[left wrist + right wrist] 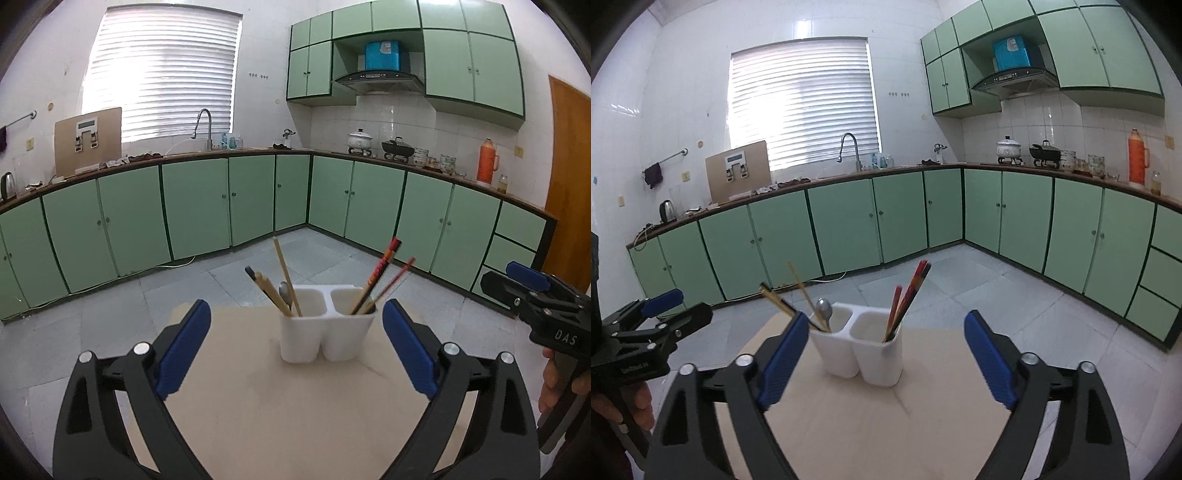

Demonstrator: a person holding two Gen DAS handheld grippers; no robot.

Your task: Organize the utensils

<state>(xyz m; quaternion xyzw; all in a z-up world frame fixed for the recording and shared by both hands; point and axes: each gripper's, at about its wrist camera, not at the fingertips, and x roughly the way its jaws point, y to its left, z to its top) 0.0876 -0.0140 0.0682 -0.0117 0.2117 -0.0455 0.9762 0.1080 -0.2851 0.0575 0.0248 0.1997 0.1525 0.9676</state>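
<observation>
left wrist view: i find the left gripper [296,334] with its blue pads spread wide and nothing between them, held above a pale table [295,413]. a white two-part holder [325,326] stands upright on the table, ahead of the gripper and between its fingers as seen from here. its left part holds a metal spoon [285,291], a tan chopstick [287,277] and a dark-tipped stick [266,290], all leaning left. its right part holds red chopsticks [380,275] leaning right. the right gripper [517,280] shows at the right edge, beside the table and well apart from the holder. in the right wrist view, i record the right gripper [886,354] likewise wide apart and gripping nothing, with the holder [862,349] between its fingers and nearer the left pad. green cabinets [192,210] line the far walls.
</observation>
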